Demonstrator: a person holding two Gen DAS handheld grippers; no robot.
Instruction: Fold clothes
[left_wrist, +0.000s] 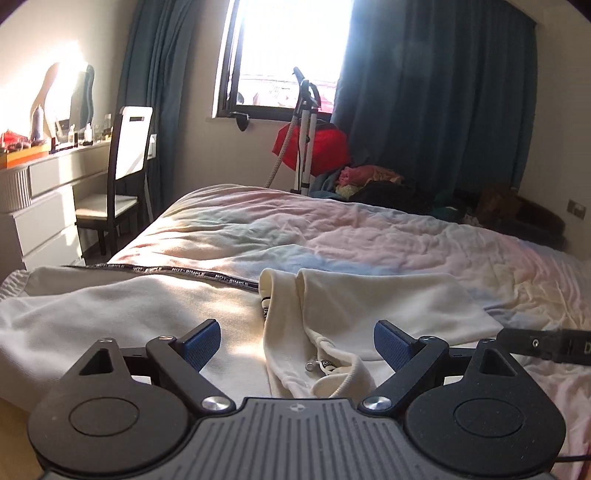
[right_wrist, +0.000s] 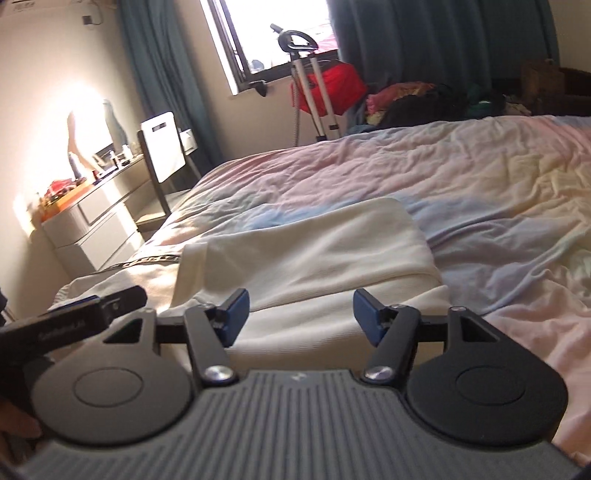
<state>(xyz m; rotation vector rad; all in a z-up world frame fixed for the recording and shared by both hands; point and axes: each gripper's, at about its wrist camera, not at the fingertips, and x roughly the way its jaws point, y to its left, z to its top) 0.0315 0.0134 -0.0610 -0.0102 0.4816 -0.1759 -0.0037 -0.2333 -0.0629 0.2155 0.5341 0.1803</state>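
Note:
A cream hooded garment (left_wrist: 147, 310) lies spread on the bed, with a black lettered strip (left_wrist: 177, 271) along its far edge and its hood (left_wrist: 388, 302) folded to the right. My left gripper (left_wrist: 297, 341) is open just above the neck and drawstring (left_wrist: 325, 365), holding nothing. In the right wrist view the same garment (right_wrist: 306, 243) lies ahead. My right gripper (right_wrist: 299, 315) is open over its near edge, empty. The left gripper's body (right_wrist: 74, 317) shows at the left of that view; the right gripper's edge (left_wrist: 546, 345) shows in the left wrist view.
The bed has a crumpled pastel quilt (left_wrist: 369, 236). A chair (left_wrist: 125, 170) and a dresser (left_wrist: 40, 206) with small items stand to the left. A garment steamer (left_wrist: 306, 133), a red bag (left_wrist: 325, 147) and a clothes pile (left_wrist: 388, 184) stand beyond the bed by the window.

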